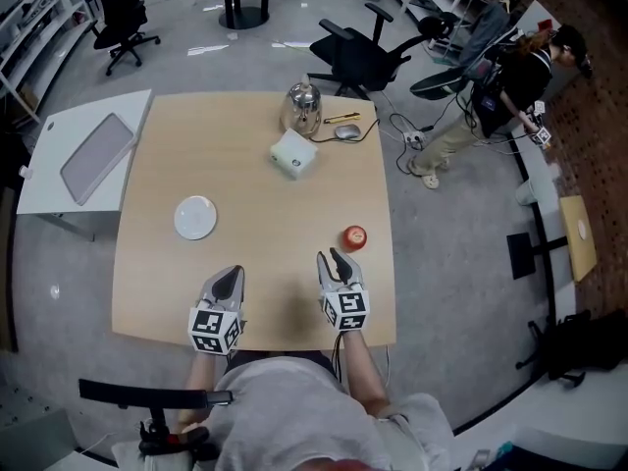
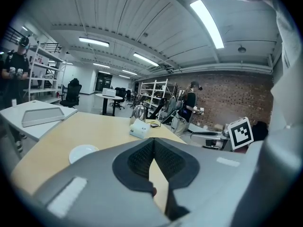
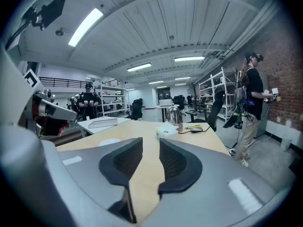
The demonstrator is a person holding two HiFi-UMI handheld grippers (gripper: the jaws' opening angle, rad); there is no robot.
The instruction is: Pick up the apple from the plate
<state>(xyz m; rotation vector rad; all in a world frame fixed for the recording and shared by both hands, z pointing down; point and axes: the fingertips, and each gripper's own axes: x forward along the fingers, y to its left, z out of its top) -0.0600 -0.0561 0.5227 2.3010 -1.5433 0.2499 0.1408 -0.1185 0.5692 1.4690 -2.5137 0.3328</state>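
The red apple (image 1: 354, 236) lies on the bare wooden table (image 1: 255, 180) near its right edge, not on the plate. The white plate (image 1: 195, 217) is empty, left of centre; it also shows in the left gripper view (image 2: 83, 152) and the right gripper view (image 3: 110, 141). My right gripper (image 1: 331, 256) hovers just left of and nearer than the apple, apart from it, its jaws a narrow gap apart with nothing between them (image 3: 150, 148). My left gripper (image 1: 231, 273) is near the front edge, below the plate, its jaw tips touching (image 2: 152, 143). Neither gripper view shows the apple.
A steel kettle (image 1: 302, 109), a white box (image 1: 293, 154) and a mouse with a cable (image 1: 347, 131) sit at the table's far side. A white side table with a grey tray (image 1: 95, 155) adjoins the left. An office chair (image 1: 358, 57) and a person (image 1: 510, 86) are beyond.
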